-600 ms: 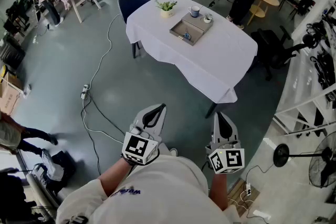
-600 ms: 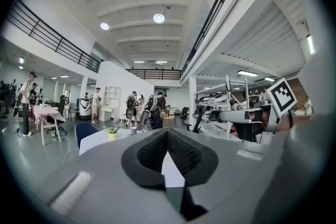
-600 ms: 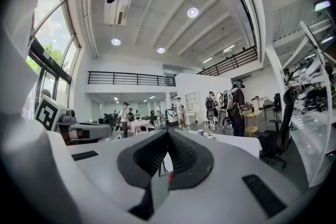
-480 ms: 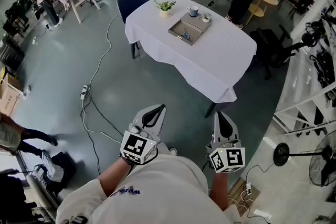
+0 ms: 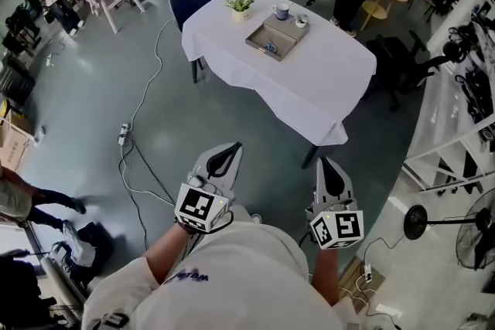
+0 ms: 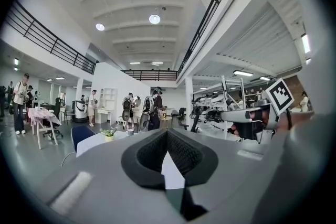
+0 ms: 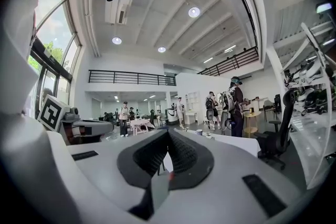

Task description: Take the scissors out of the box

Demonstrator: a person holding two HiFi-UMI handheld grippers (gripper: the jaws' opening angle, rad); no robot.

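Note:
A grey box lies on the far half of the white-clothed table, well ahead of me. Inside it a small blue thing shows, likely the scissors' handles. My left gripper and right gripper are held level in front of my chest, far short of the table. Both are shut with nothing between the jaws. In the left gripper view the left gripper points toward the table, and the right gripper points toward the table's end in the right gripper view.
A potted plant, a mug and a small cup stand near the box. A dark blue chair sits at the table's left end. White cables run across the floor. People stand beyond the table; shelving is on the right.
The table and box have shifted slightly up and left in the head view. Both grippers stay shut and sit a little lower in the view.

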